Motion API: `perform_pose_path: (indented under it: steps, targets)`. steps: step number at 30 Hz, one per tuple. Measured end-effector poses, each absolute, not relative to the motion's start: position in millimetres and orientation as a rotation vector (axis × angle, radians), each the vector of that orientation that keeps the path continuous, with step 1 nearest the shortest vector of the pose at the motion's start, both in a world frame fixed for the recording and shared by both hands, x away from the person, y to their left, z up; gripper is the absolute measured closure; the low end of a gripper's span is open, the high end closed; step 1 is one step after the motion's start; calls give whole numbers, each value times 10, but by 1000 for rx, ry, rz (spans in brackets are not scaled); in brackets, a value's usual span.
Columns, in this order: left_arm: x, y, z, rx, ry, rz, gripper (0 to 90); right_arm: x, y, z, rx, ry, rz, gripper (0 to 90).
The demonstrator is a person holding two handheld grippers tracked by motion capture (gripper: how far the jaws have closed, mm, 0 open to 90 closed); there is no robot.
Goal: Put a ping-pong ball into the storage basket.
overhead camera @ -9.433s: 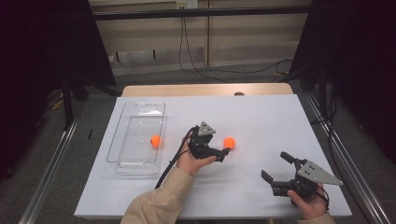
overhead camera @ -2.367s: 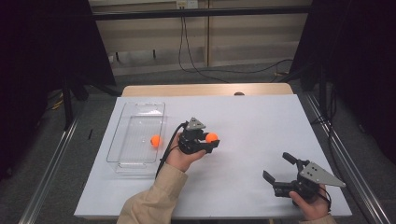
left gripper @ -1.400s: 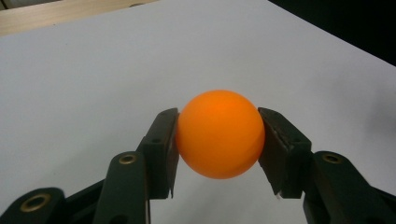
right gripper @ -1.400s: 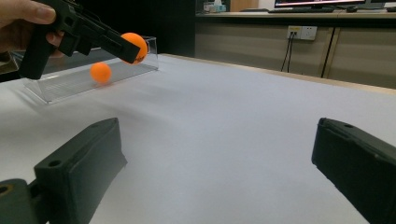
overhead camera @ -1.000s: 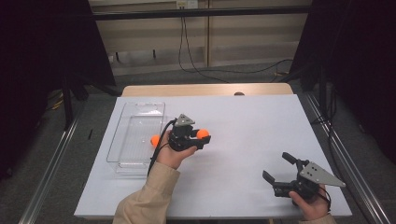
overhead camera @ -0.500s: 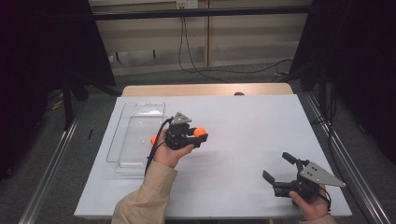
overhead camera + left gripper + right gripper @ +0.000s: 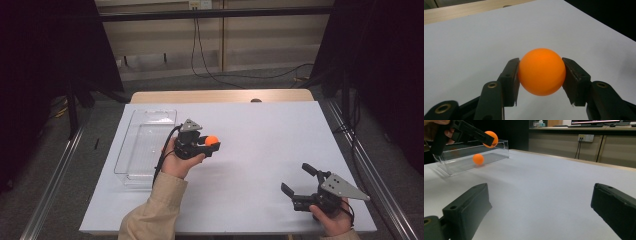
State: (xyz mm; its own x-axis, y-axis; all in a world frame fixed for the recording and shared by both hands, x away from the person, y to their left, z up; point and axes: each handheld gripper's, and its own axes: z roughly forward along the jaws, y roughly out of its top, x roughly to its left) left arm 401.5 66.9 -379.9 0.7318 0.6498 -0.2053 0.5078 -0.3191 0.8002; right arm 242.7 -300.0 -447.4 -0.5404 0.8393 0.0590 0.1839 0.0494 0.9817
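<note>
Above the table, just at 3 o'clock of the clear bin [image 7: 145,150], the left gripper [image 7: 209,145] has its jaws clenched on an orange ball [image 7: 212,141], carried in the air. Step looks like transport to the bin; next move: swing toward 9 o'clock over the rim, then let go. Bin already holds one other orange ball [image 7: 478,159]. Right gripper [image 7: 296,182] rests at 5 o'clock, jaws spread, nothing between them.

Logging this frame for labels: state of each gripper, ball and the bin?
left gripper: shut on held orange ball, lifted off the table
held orange ball: clamped between both pads, in the air
right gripper: open, nothing between its jaws
second orange ball: lying inside the clear bin
clear bin: upright, no lid, one ball inside
</note>
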Motion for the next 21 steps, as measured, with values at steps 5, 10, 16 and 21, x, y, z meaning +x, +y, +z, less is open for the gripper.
perform_pose_path:
  steps: [5, 10, 16, 21]
  targets:
    - [4019, 688, -3788, 1987, 886, 188, 508, 2426, -3000, -4474, 1026, 1779, 1530, 17]
    - [4026, 726, -3767, 1988, 889, 197, 508, 2426, -2999, -4474, 1025, 1780, 1530, 17]
    - [4028, 754, -3751, 1982, 898, 198, 508, 2427, -2998, -4475, 1024, 1780, 1529, 17]
    - [4032, 776, -3747, 1982, 903, 203, 508, 2426, -2992, -4473, 1022, 1781, 1529, 17]
